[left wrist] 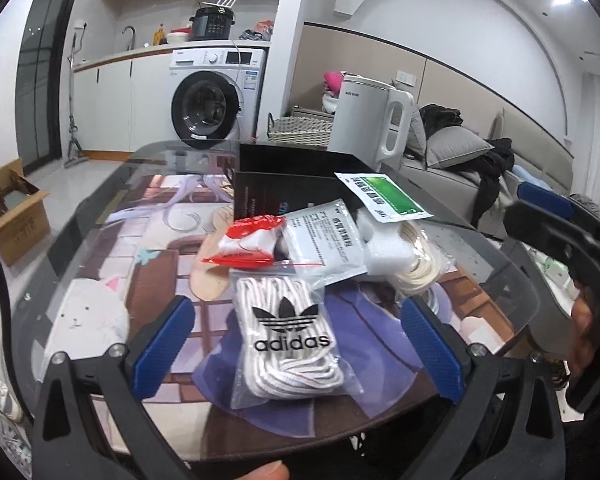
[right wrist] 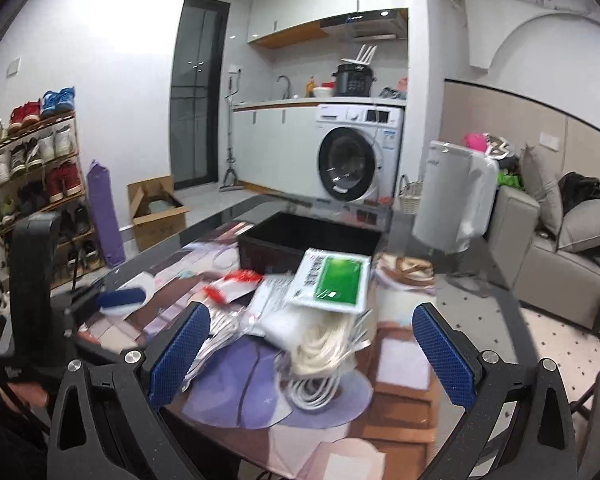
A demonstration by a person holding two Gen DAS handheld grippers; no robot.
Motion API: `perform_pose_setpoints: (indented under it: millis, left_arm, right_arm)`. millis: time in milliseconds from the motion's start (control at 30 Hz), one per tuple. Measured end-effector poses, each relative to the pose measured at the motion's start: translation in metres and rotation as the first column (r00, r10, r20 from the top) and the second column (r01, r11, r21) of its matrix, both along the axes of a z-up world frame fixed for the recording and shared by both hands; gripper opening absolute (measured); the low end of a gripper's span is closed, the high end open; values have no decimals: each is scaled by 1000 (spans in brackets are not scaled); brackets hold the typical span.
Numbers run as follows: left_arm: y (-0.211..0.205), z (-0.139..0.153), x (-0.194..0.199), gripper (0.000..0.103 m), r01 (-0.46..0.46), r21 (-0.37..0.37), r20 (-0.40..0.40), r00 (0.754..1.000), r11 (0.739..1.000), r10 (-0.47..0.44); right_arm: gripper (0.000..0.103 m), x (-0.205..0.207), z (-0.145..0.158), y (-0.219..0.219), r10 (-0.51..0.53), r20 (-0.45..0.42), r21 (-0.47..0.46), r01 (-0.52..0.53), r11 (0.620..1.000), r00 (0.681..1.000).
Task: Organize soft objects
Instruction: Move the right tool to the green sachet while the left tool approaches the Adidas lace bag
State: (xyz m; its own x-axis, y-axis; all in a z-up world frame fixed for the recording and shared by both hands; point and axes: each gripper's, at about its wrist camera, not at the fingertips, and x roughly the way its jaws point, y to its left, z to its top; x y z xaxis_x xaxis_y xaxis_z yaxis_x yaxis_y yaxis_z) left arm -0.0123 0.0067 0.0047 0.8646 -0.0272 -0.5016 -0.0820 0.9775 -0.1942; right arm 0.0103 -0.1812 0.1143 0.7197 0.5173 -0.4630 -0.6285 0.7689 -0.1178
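Note:
A pile of soft packets lies on the glass table [left wrist: 100, 216]. Nearest is a clear Adidas bag of white laces [left wrist: 292, 336], lying between the spread fingers of my left gripper [left wrist: 298, 346], which is open and not touching it. Behind it lie a red-and-white packet [left wrist: 248, 242], a grey foil pouch [left wrist: 326, 246], a green-labelled pouch [left wrist: 384, 196] and a bag of cream cord [left wrist: 416, 264]. A black box [left wrist: 296, 176] stands open behind the pile. My right gripper [right wrist: 310, 354] is open above the cream cord [right wrist: 324, 344], below the green pouch [right wrist: 332, 280].
A white kettle [left wrist: 368, 120] stands at the table's far right corner. The other gripper [left wrist: 560, 232] shows at the right edge of the left view. Beyond are a washing machine [left wrist: 216, 100], a cardboard box [left wrist: 14, 216] on the floor, a sofa [right wrist: 560, 248] and a shoe rack [right wrist: 32, 168].

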Motion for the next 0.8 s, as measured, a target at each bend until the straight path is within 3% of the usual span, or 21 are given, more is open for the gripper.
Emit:
perform_pose_setpoints:
  millis: [167, 367, 800]
  left_arm:
    - [-4, -1, 9, 103, -11, 45, -25, 1000, 999, 12]
    - [-5, -8, 21, 103, -16, 38, -57, 998, 999, 19]
    - [2, -15, 22, 103, -30, 26, -80, 996, 999, 32]
  right_arm:
    - [103, 40, 0, -10, -79, -87, 38, 82, 996, 993]
    - [103, 86, -17, 2, -83, -191, 37, 91, 995, 978]
    - [103, 113, -41, 63, -50, -247, -55, 37, 998, 968]
